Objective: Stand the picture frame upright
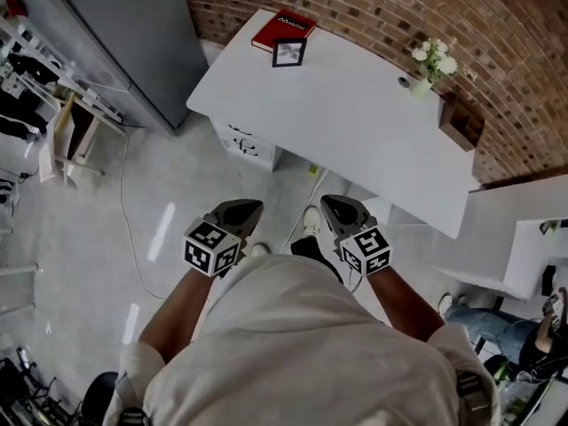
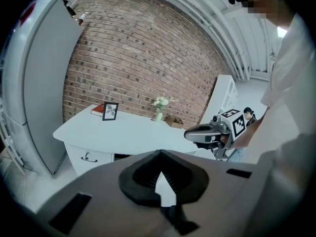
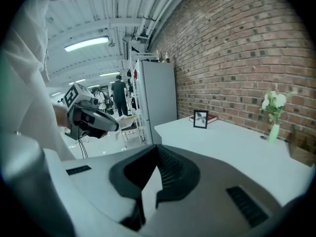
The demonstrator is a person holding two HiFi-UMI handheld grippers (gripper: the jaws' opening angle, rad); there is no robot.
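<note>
The black picture frame stands upright at the far left end of the white table, in front of a red book. It also shows small in the left gripper view, picture frame, and in the right gripper view, picture frame. Both grippers hang close to the person's body over the floor, well short of the table. My left gripper is shut with nothing in it. My right gripper is also shut and empty.
A small vase of white flowers and a brown box sit at the table's right end by the brick wall. A drawer unit stands under the table. A tall grey cabinet is at the left, white shelving at the right.
</note>
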